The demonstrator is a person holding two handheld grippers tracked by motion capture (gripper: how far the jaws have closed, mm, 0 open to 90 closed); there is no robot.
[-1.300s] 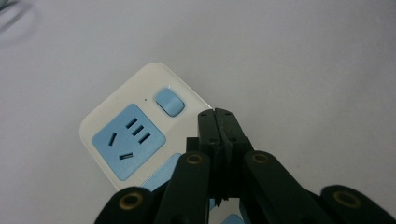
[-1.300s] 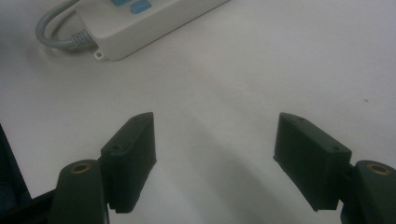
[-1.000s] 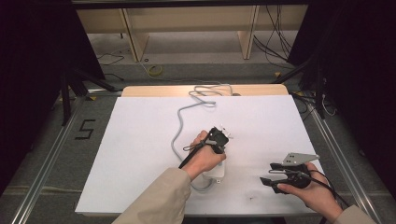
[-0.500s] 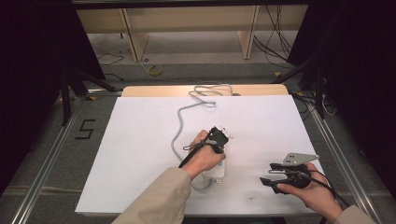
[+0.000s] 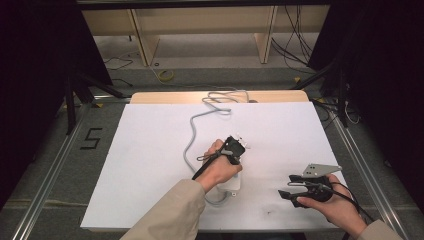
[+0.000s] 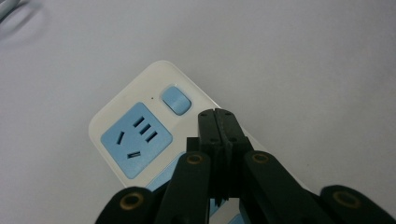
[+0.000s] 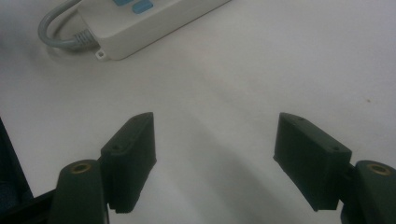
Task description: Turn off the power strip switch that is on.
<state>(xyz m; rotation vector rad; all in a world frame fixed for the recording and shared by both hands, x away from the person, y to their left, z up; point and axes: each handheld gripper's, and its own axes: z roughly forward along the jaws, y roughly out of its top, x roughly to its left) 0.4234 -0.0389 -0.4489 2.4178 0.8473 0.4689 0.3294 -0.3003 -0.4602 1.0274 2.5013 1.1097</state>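
- The desk (image 5: 150,165), covered in a white sheet, runs across the high view; its near edge is cut off by the person's sleeves at 6 o'clock.
- On the floor at 9 o'clock of the desk a black mark (image 5: 91,138) reads as a "5"; no other writing or brand can be read anywhere.
- A grey cable (image 5: 192,135) runs from a loose coil at the desk's 12 o'clock edge down toward the middle, where it passes behind the left hand.
- The white power strip (image 6: 140,135) lies flat near the desk's middle, mostly hidden under the left hand in the high view. In the left gripper view it has a blue socket panel and a blue switch (image 6: 175,99); its lower part is covered by the jaws.
- In the right gripper view the strip's cable end sits at 11 o'clock, cut off by the frame.
- The left hand-held gripper (image 6: 217,114) is clenched, jaws pressed together with nothing between them, tips over the strip just at 4 o'clock of the switch; whether they touch the casing is unclear.
- The right hand-held gripper (image 7: 215,154) is released, jaws wide apart over bare sheet, well apart from the strip, at 4 o'clock of it in the high view.
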